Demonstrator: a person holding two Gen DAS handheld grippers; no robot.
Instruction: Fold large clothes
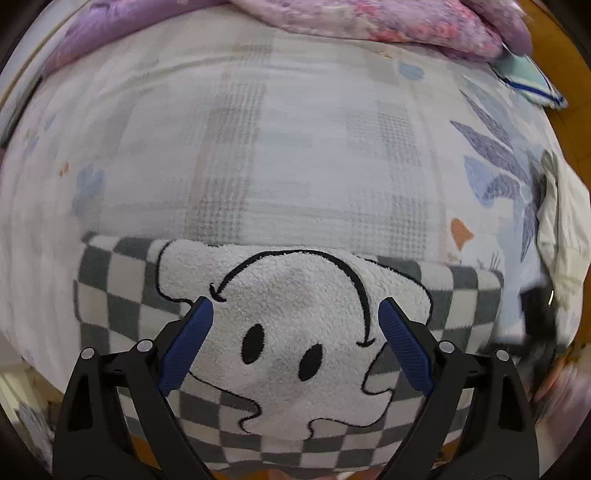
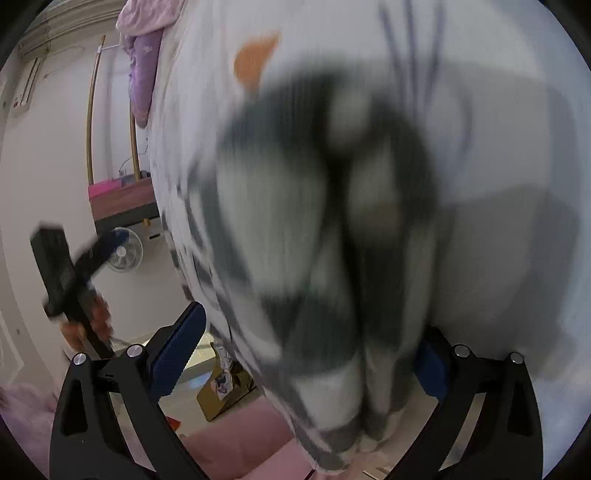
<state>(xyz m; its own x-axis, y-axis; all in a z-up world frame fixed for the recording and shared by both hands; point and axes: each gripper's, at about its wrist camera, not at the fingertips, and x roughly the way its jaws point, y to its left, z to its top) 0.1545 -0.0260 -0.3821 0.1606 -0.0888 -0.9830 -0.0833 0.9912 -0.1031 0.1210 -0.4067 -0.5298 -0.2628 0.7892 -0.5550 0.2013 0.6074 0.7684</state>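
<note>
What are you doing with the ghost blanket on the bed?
A person is folding a big checkered garment with a fluffy white ghost face on a bed, using a gripper tool in each hand. The left gripper is open above the ghost face, its blue fingers spread wide and gripping nothing. The right gripper is open too, with blurry grey-and-white cloth hanging between its fingers, so that side is mid-motion. A purple quilt is piled at the far end.
</note>
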